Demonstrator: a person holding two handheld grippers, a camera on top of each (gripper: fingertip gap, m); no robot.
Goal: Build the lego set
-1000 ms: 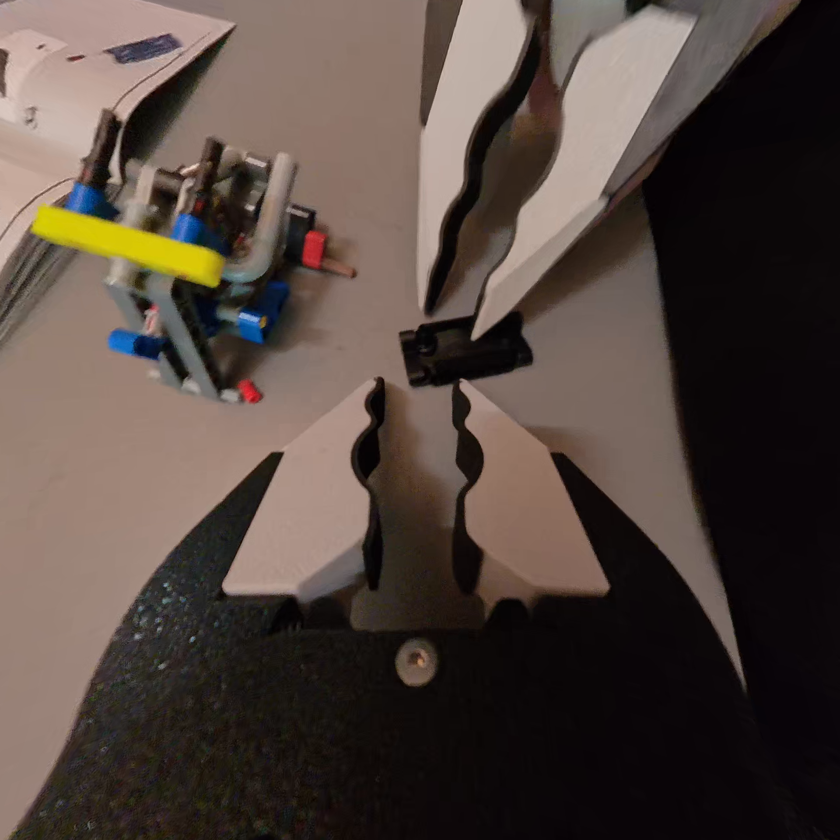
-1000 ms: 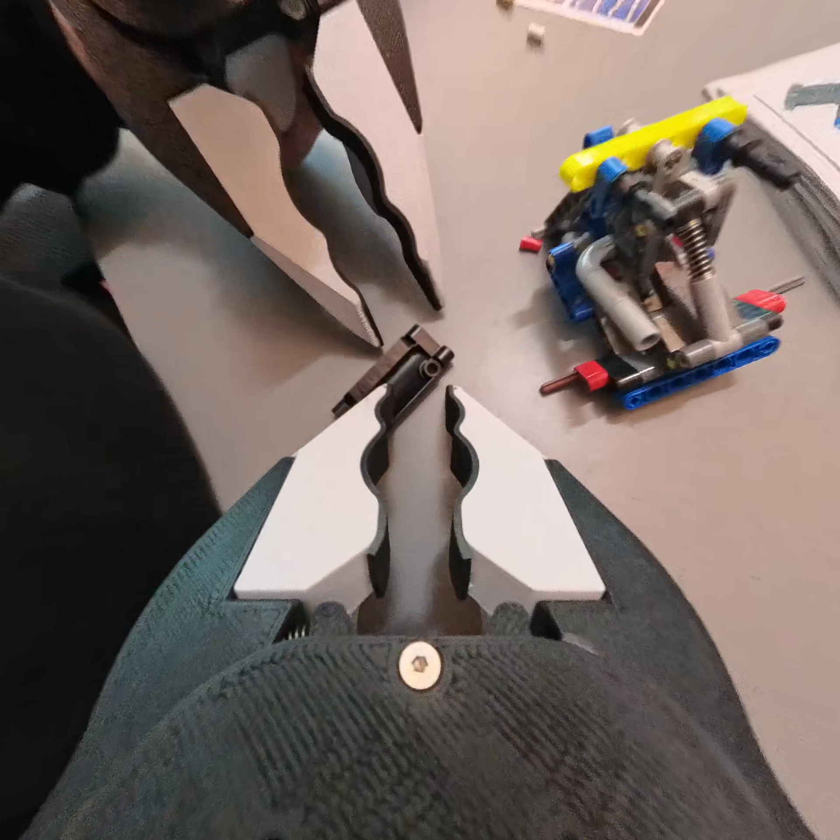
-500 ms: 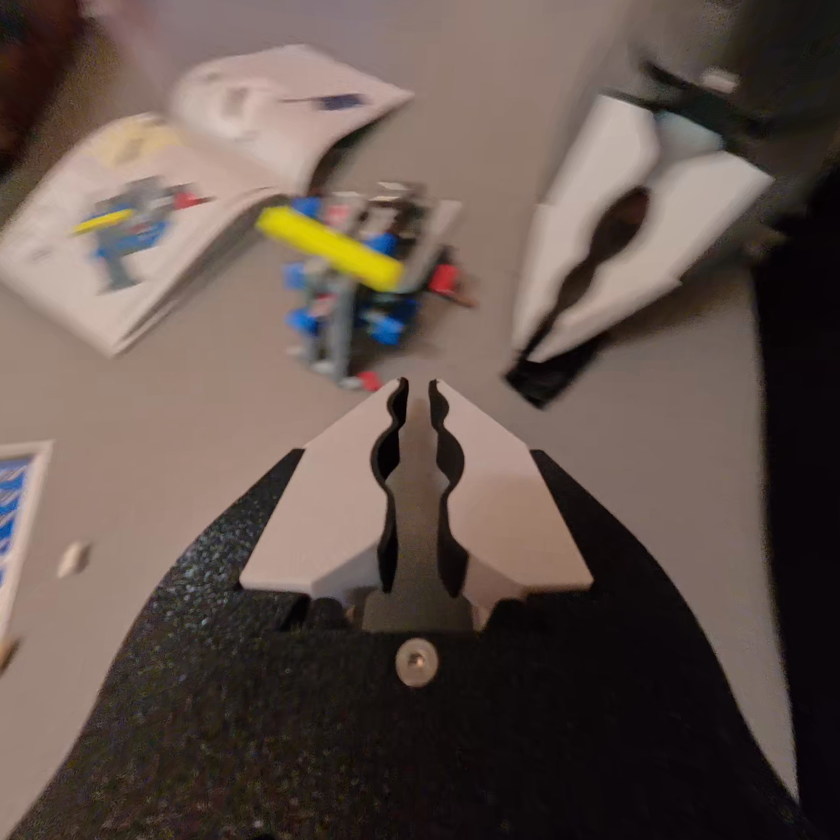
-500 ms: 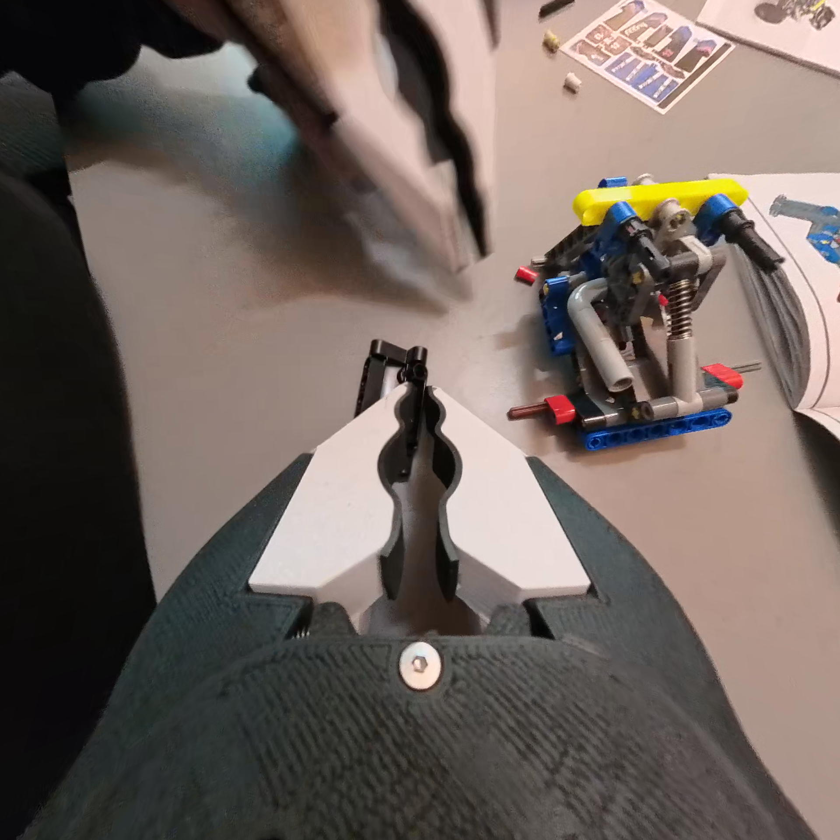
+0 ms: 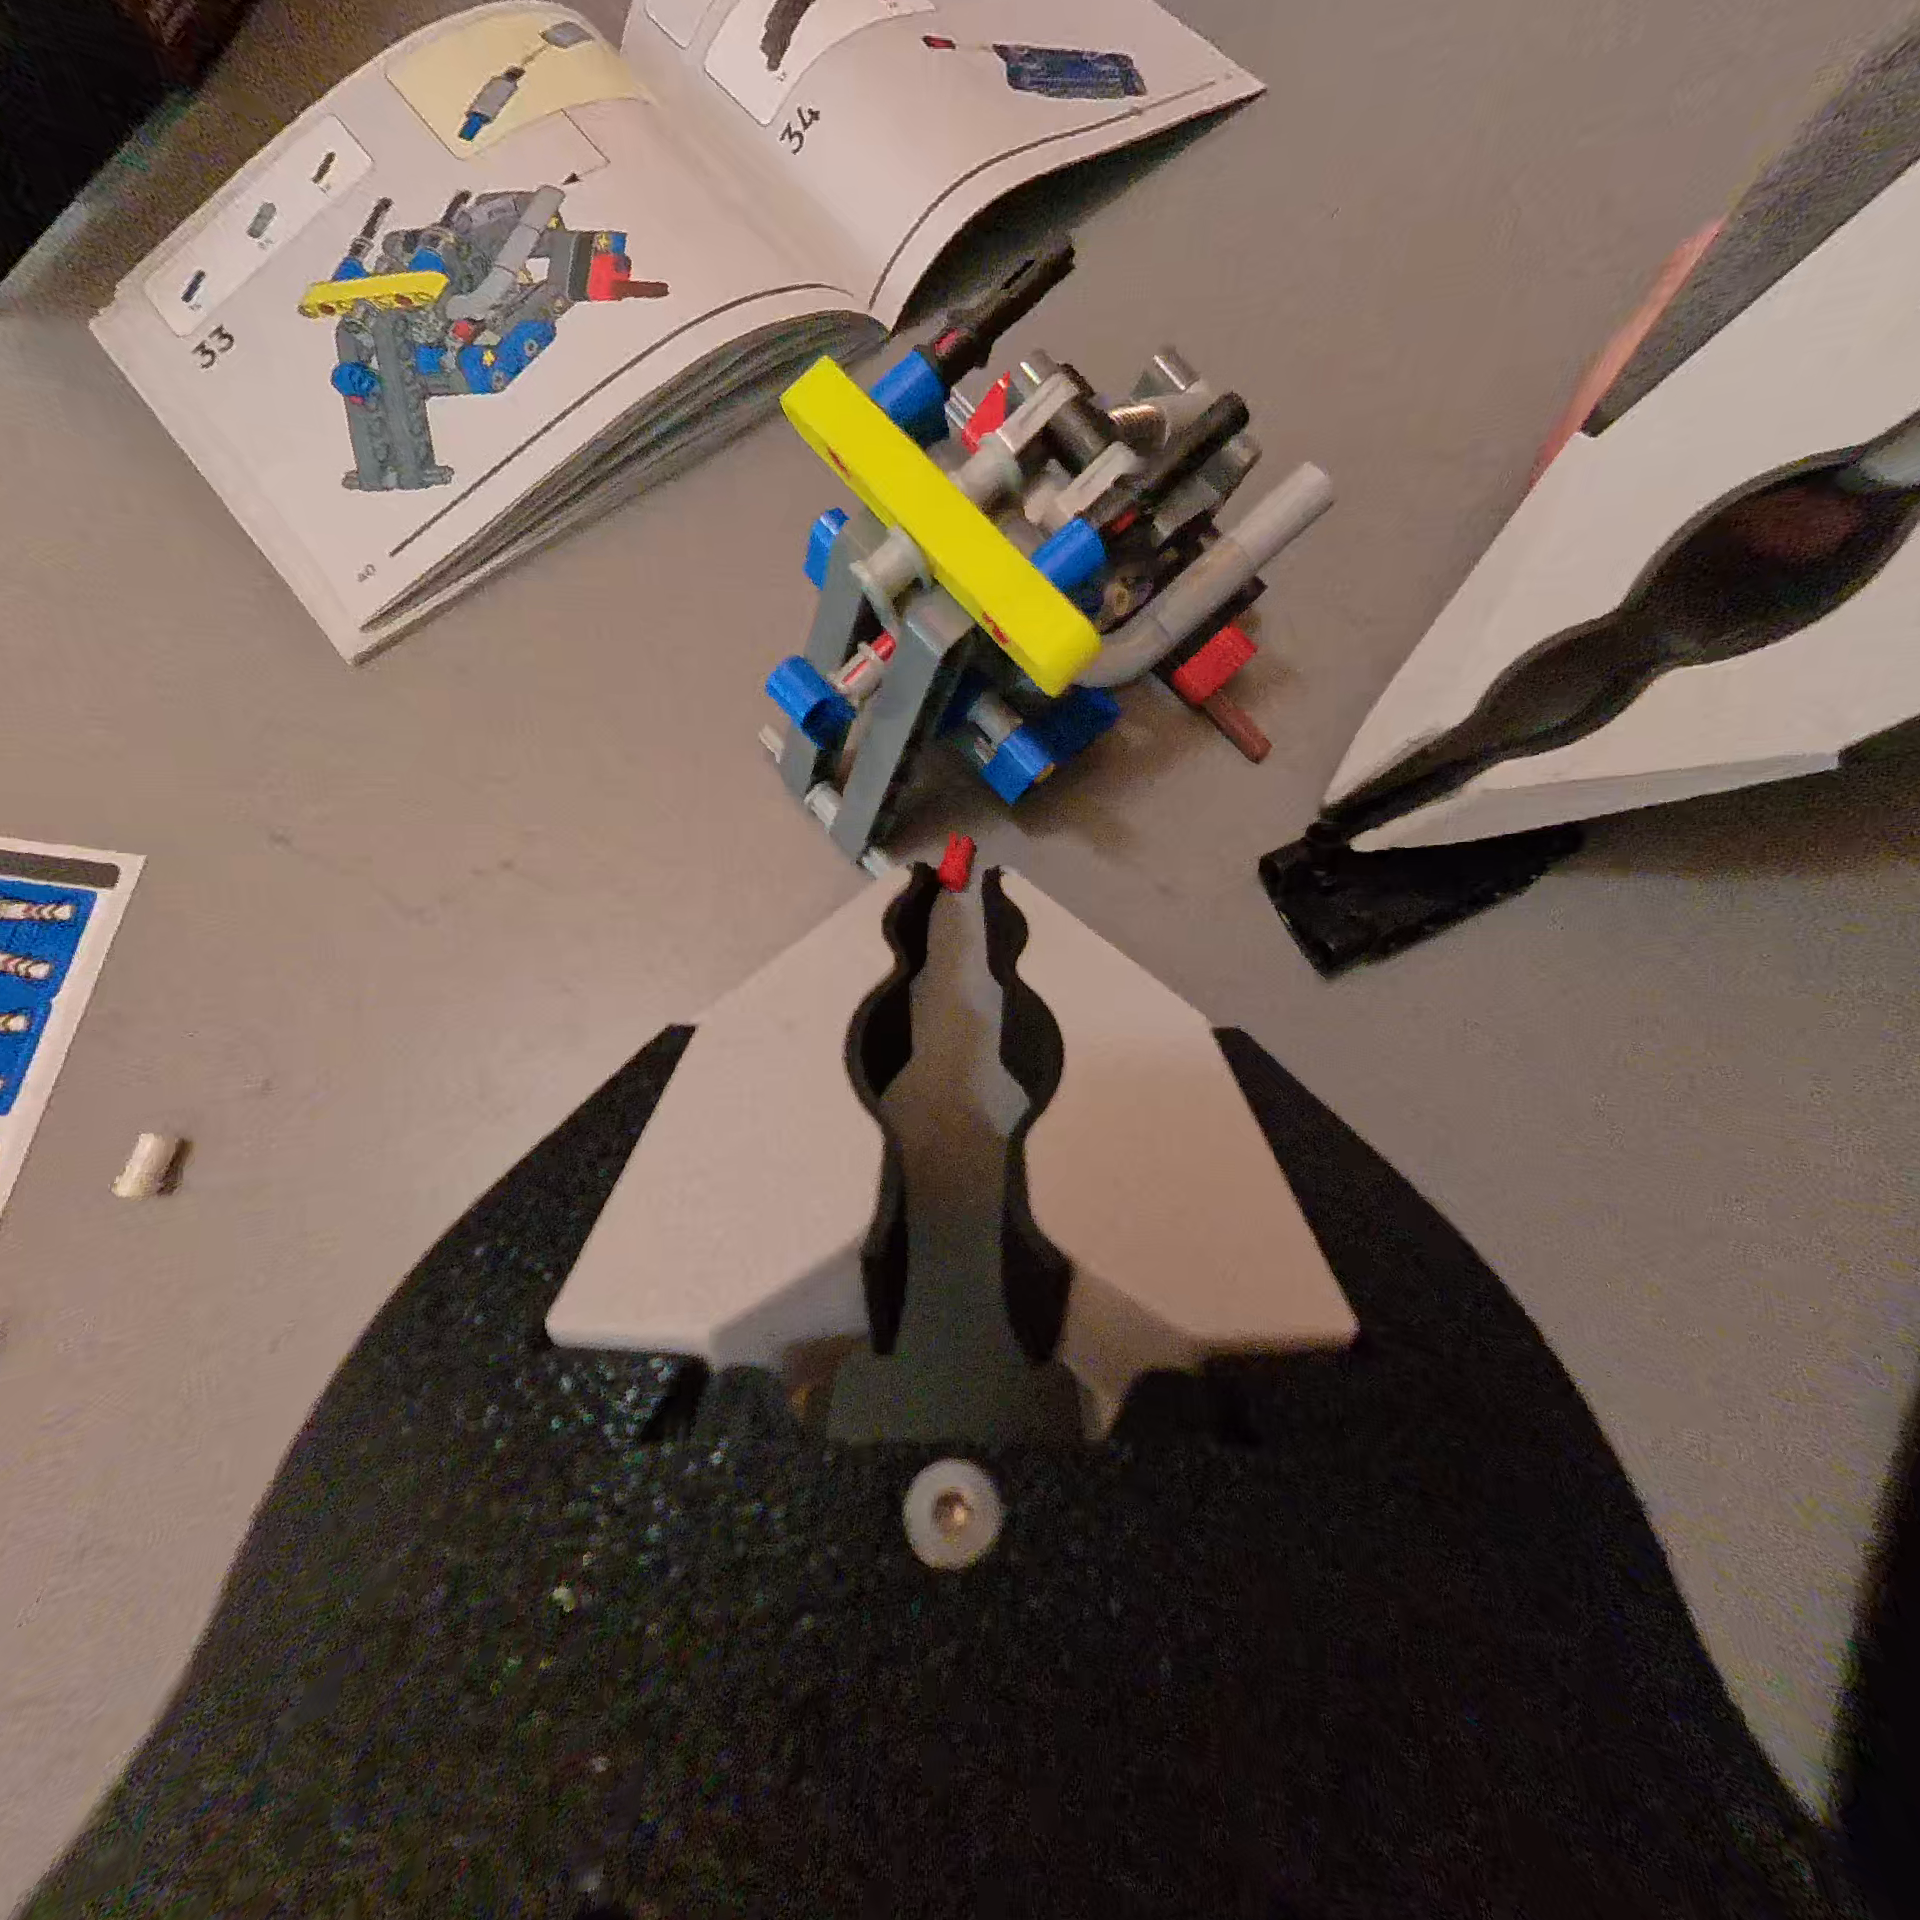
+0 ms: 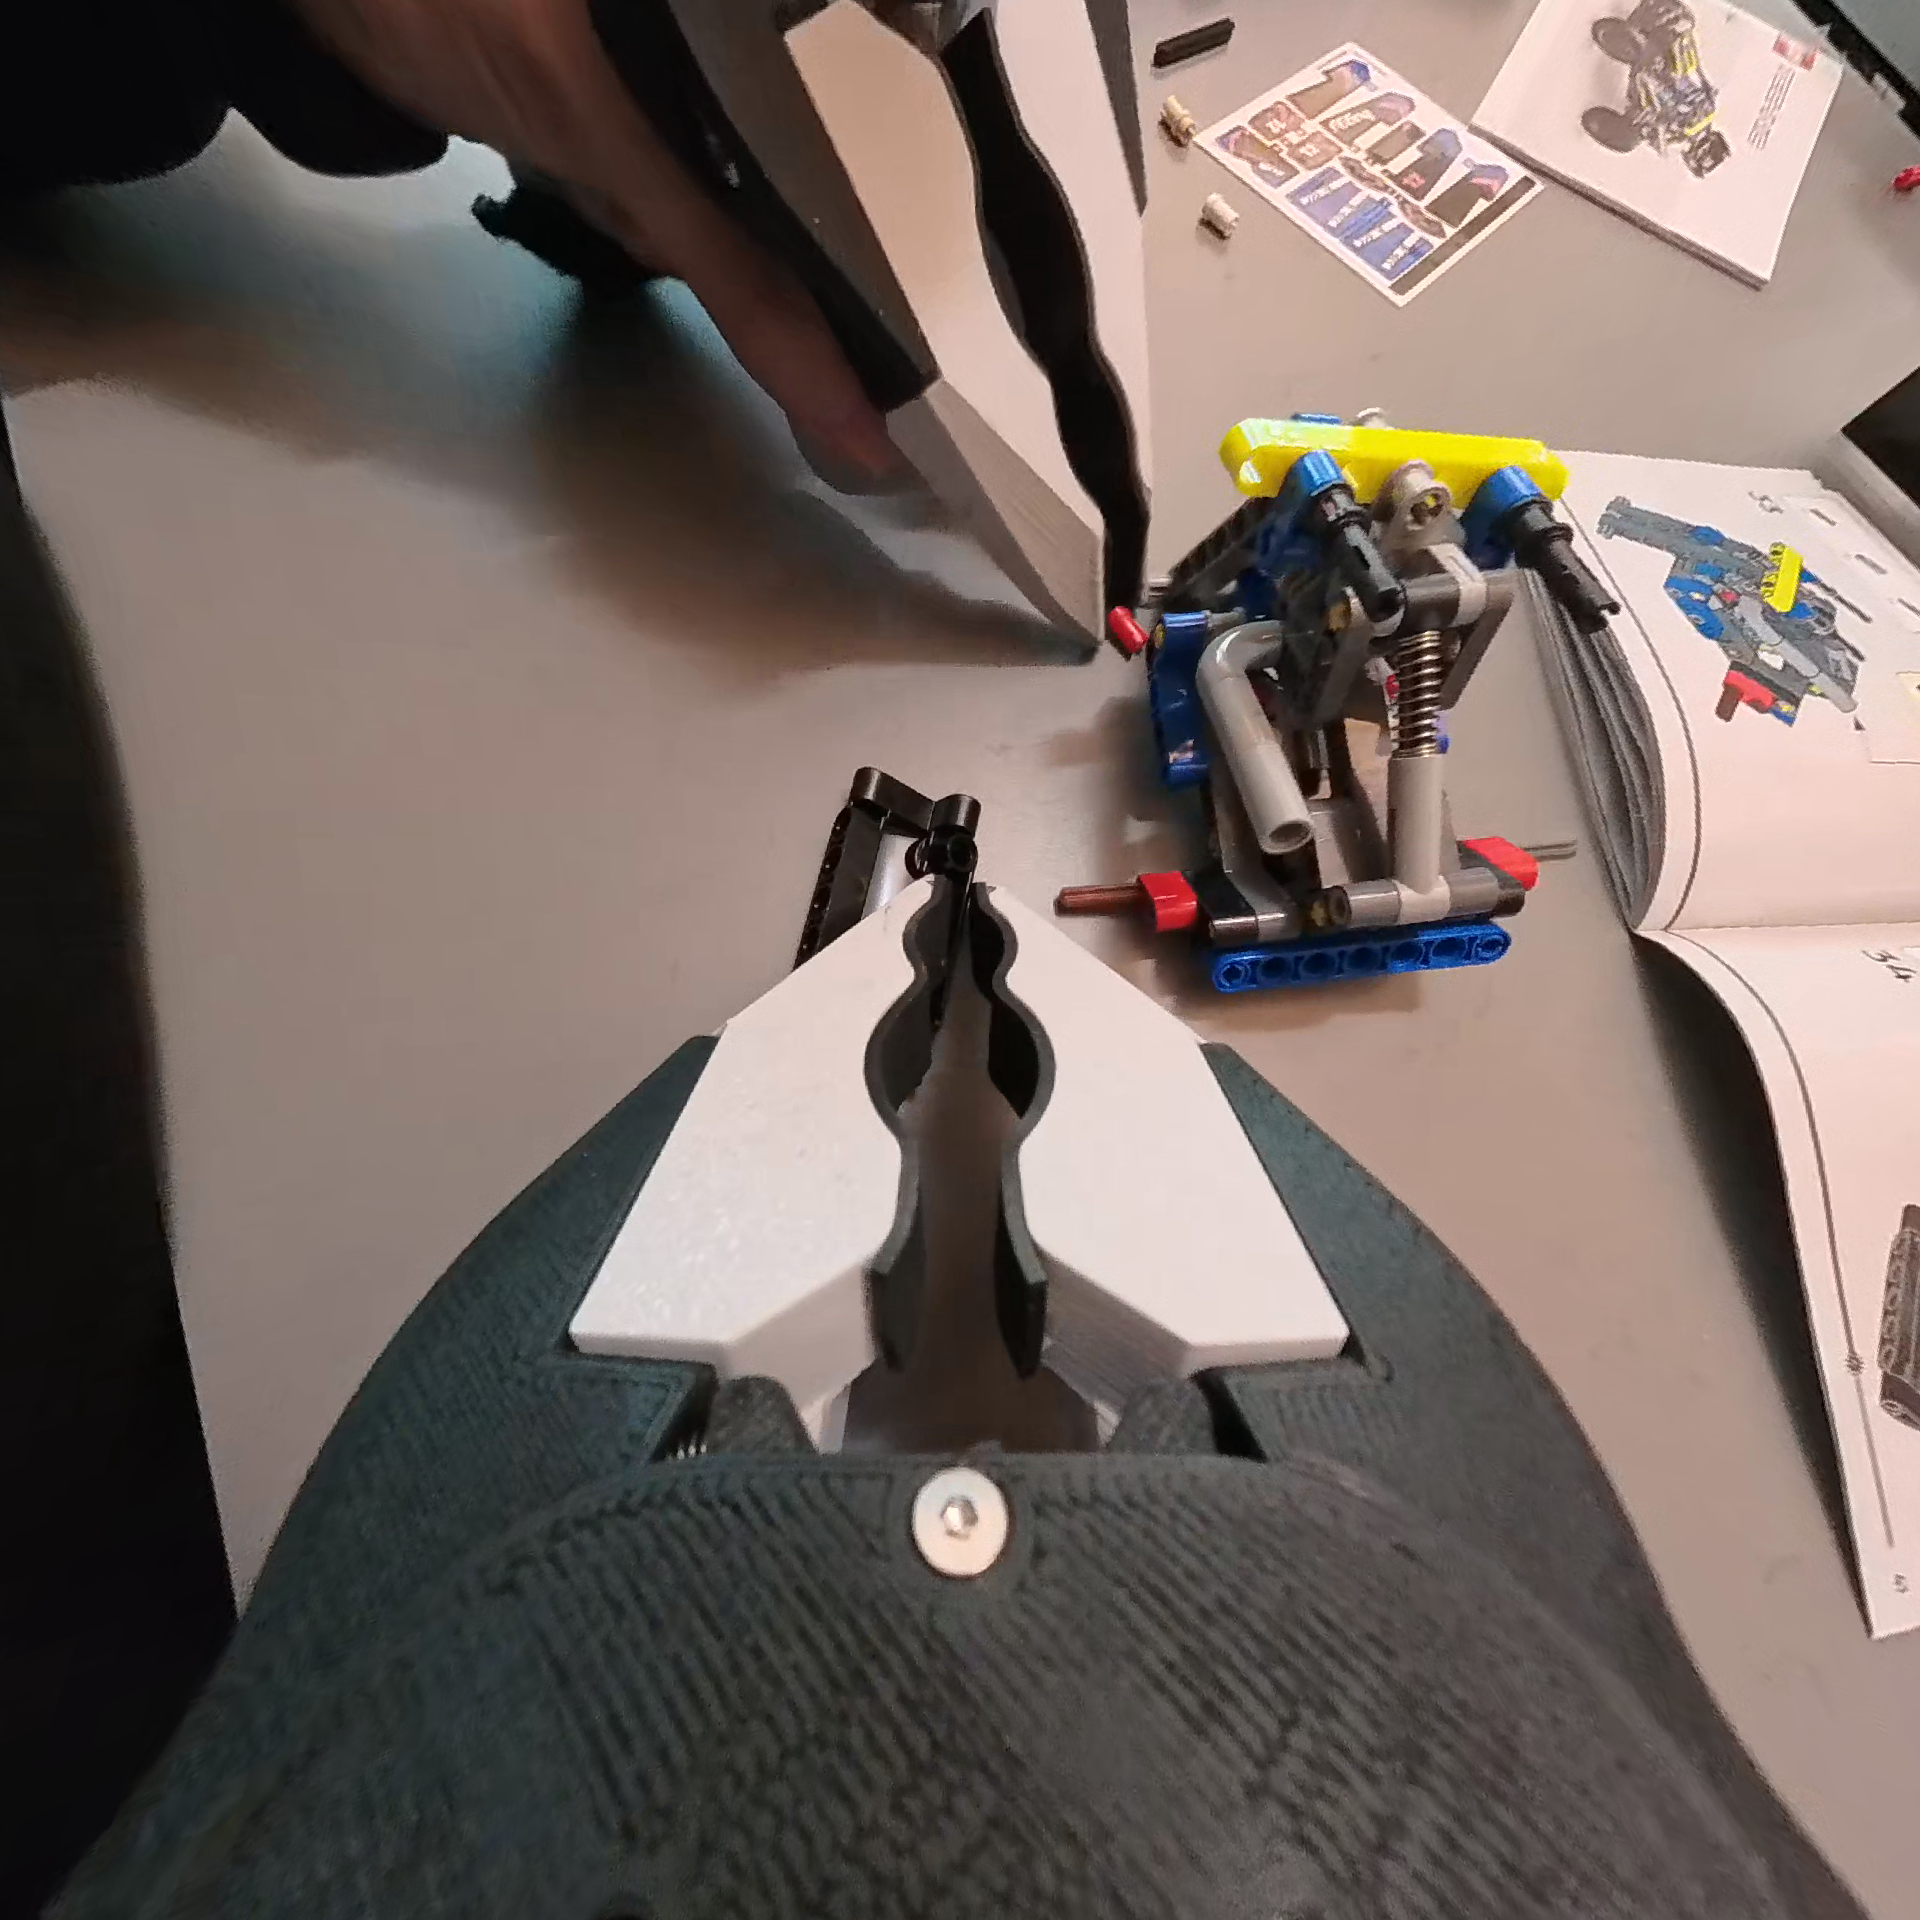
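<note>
Centrally in the right wrist view, the right tongs (image 6: 951, 894) are clamped on a black frame piece (image 6: 883, 831) resting on the grey surface (image 6: 520, 831). Left tongs (image 5: 954, 878) stand narrow — a small red pin (image 5: 956, 860) at their tips, whether gripped I cannot tell — just beside the toy model (image 5: 997, 561). An open booklet (image 5: 582, 260) lies upper left.

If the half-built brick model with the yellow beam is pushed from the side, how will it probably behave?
The brick model stands tall on a narrow blue beam, so it may tip rather than slide. It looks rigid, but pins and a red-capped axle stick out and could catch or pop loose. It is probably light plastic.
</note>
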